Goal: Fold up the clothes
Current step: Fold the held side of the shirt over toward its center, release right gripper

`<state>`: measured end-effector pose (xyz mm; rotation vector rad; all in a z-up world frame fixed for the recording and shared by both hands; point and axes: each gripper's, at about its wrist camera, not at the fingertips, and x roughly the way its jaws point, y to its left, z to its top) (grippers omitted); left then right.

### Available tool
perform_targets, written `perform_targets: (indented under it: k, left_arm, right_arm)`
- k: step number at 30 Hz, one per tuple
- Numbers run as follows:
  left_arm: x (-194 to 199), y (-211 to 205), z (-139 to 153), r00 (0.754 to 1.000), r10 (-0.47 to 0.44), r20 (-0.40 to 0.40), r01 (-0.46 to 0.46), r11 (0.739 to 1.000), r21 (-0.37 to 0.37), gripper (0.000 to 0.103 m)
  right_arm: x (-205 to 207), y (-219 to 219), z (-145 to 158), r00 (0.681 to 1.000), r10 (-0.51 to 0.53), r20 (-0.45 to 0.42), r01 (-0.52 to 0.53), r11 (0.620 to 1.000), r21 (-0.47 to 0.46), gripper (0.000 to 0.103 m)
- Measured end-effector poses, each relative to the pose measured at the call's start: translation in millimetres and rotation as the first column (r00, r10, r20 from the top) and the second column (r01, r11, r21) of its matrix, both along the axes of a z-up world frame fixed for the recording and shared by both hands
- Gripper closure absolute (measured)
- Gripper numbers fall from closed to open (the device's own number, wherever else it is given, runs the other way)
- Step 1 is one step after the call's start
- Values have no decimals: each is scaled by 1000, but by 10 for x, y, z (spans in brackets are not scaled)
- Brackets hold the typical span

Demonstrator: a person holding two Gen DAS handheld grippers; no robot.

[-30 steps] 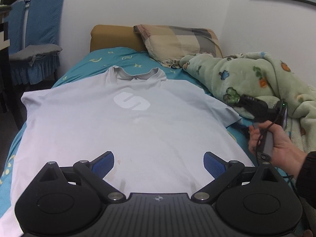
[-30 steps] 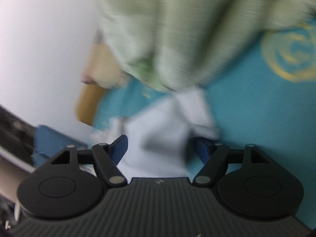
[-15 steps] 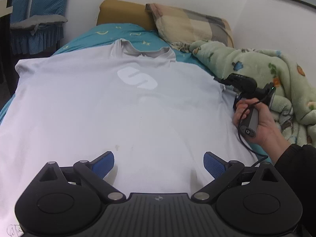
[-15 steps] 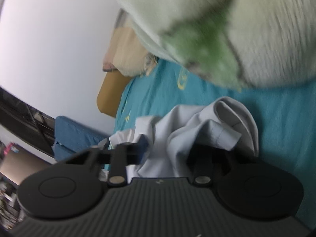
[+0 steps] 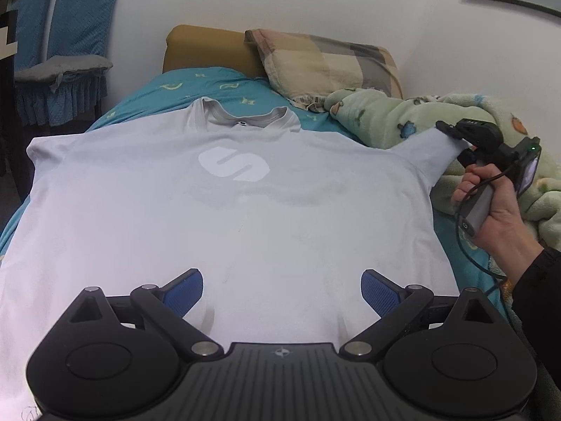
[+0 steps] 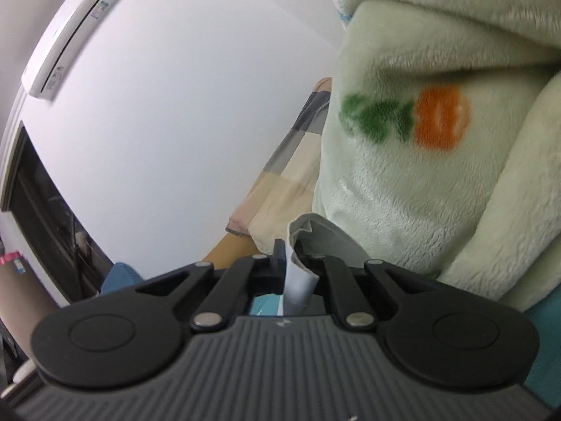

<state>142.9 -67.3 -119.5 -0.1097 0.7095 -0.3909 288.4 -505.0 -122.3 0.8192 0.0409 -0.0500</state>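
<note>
A light grey T-shirt [image 5: 245,217] with a white logo lies flat, front up, on the teal bed sheet [image 5: 196,84]. My left gripper [image 5: 282,284] hovers open over its lower hem, nothing between the blue pads. At the right, a person's hand [image 5: 498,217] holds my right gripper [image 5: 448,129], whose jaws are closing tight on the right sleeve [image 5: 427,151], lifted off the bed and pulled taut. In the right wrist view the gripper [image 6: 291,249] pinches a fold of the sleeve [image 6: 315,231], and the pads press on the cloth.
A green fleece blanket [image 5: 385,119] is heaped along the bed's right side, close behind the lifted sleeve and filling the right wrist view [image 6: 420,175]. A checked pillow [image 5: 326,63] leans on the headboard. Blue-covered chairs [image 5: 59,35] stand at the left.
The right gripper closed on the right sleeve and rose, lifting it off the bed. The left gripper stayed open above the hem.
</note>
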Motion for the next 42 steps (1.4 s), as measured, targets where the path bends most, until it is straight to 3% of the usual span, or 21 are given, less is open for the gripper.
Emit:
perform_targets:
  k: [5,8,12,15,17,19,22,25,26,27,29,32,37,42]
  left_arm:
    - [5,82,85,1000,23,19,-22,1000,-11,5]
    - [8,209,218,996,69,53,-69,998,-10,5]
    - [46,425,525,980,153,125,-155,988,7,5]
    - [90,651,754,962,199,185,-201,980,-9,5]
    - [110,841,847,947,239,215,-238,971,-31,5]
    - [148,1036,852,937,270,219,-268,963,-41,5]
    - [235,1276,745,933,303,192,-306,952,-18,5]
    - [341,1421,605,943,313,118,-316,949,7,5]
    - [354,1441,571,946,307,98,-310,951,13,5]
    - [359,1454,541,950,301,82,-304,953,18,5]
    - [355,1432,501,956,286,68,-289,956,40,5]
    - [320,1346,477,965,258,52,-261,962,78,5]
    - [57,1140,676,973,229,25,-230,965,127,0]
    - [-309,883,1051,979,205,-18,-200,968,151,0]
  right_arm:
    - [60,408,128,994,51,-93,-63,989,-133,97]
    - [204,989,248,981,140,-132,-174,938,-300,97]
    - [275,1789,343,960,197,-198,-270,832,-485,97]
    - [458,2558,395,939,248,-238,-343,687,-640,97]
    - [559,3038,363,918,296,-262,-393,609,-689,97]
    - [779,3416,304,887,329,-324,-460,579,-673,97]
    - [1002,3705,76,836,346,-425,-547,585,-599,95]
    - [935,3648,-15,802,349,-484,-579,654,-488,91]
    - [902,3625,-38,792,349,-500,-583,675,-452,71]
    - [774,3559,6,810,329,-486,-554,701,-449,41]
    - [494,3420,121,850,272,-451,-484,741,-466,15]
    - [17,3248,380,870,211,-446,-442,734,-516,18]
    - [-903,3008,815,830,105,-548,-450,707,-545,18]
    - [-1678,2750,895,825,80,-559,-417,755,-507,18]
